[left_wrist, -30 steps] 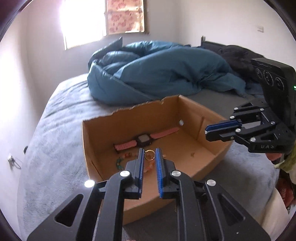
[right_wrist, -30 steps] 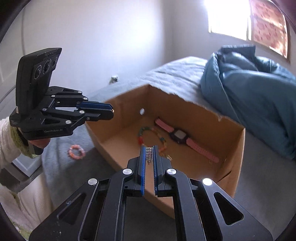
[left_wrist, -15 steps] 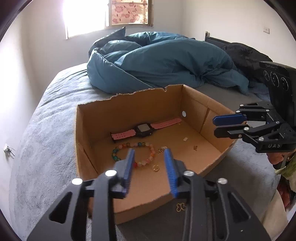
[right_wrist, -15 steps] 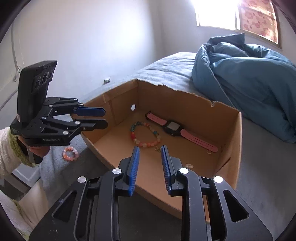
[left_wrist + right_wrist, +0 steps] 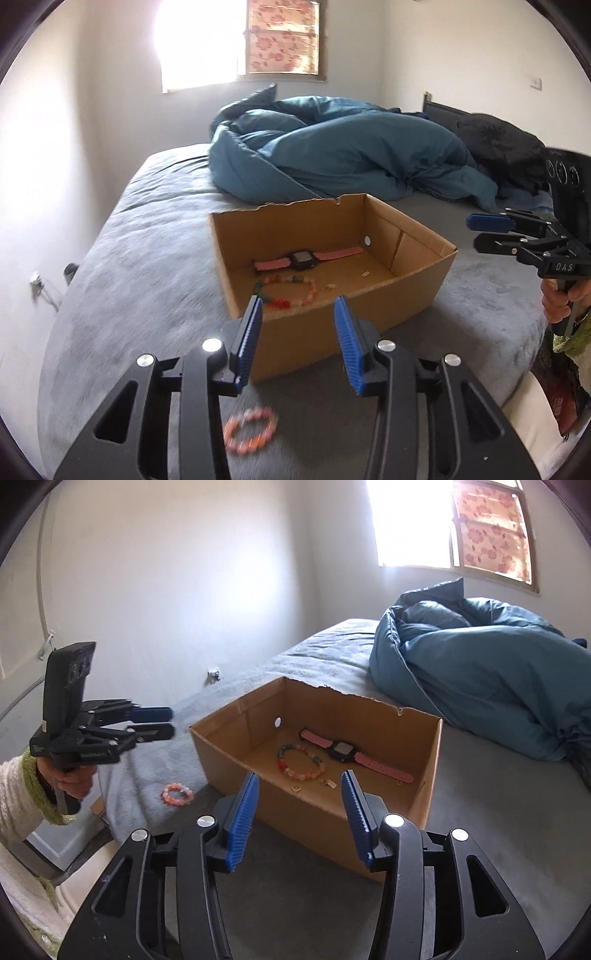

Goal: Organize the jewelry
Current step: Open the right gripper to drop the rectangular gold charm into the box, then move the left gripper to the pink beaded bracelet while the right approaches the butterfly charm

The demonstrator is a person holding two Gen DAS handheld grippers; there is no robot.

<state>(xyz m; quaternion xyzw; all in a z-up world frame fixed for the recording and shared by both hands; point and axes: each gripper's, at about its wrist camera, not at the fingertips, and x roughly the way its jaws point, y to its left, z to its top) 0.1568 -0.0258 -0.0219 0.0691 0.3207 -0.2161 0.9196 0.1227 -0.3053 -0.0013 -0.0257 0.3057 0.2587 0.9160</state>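
A: Cardboard box [image 5: 317,812] sits open on the grey bed [image 5: 498,812], middle of both views. Start at the left?

B: Right wrist view, far left: left gripper [image 5: 162,722], a hand [image 5: 72,781] round its handle, cream sleeve [image 5: 18,808] with green cuff. It hangs over the bed edge, apart from the box. Jaws parted, nothing between them; they've just been opening.

A: Next over?

B: Pink bead bracelet [image 5: 177,794] lying on the bed, outside the box, near its left corner. The left wrist view shows the same one blurred at [image 5: 251,430], low between that gripper's arms.

A: Inside the box?

B: Multicolour bead bracelet [image 5: 301,762] flat on the floor, left of centre. Just beside it, toward the near wall, a gold ring [image 5: 296,788] and a small gold piece [image 5: 327,782], too small to identify. Pink-strap watch [image 5: 341,752] lies slanted along the back, dark face up. Tiny gold bit [image 5: 399,783] by the right end of the strap.

A: Right gripper?

B: Right gripper [image 5: 299,808], blue pads spread fairly wide, empty, just been opening too. It hovers in front of the near wall, no contact. From the left wrist view it's at the far right [image 5: 487,232].

A: Far right?

B: Blue duvet [image 5: 487,675] heaped on the bed behind the box, window [image 5: 454,528] above.
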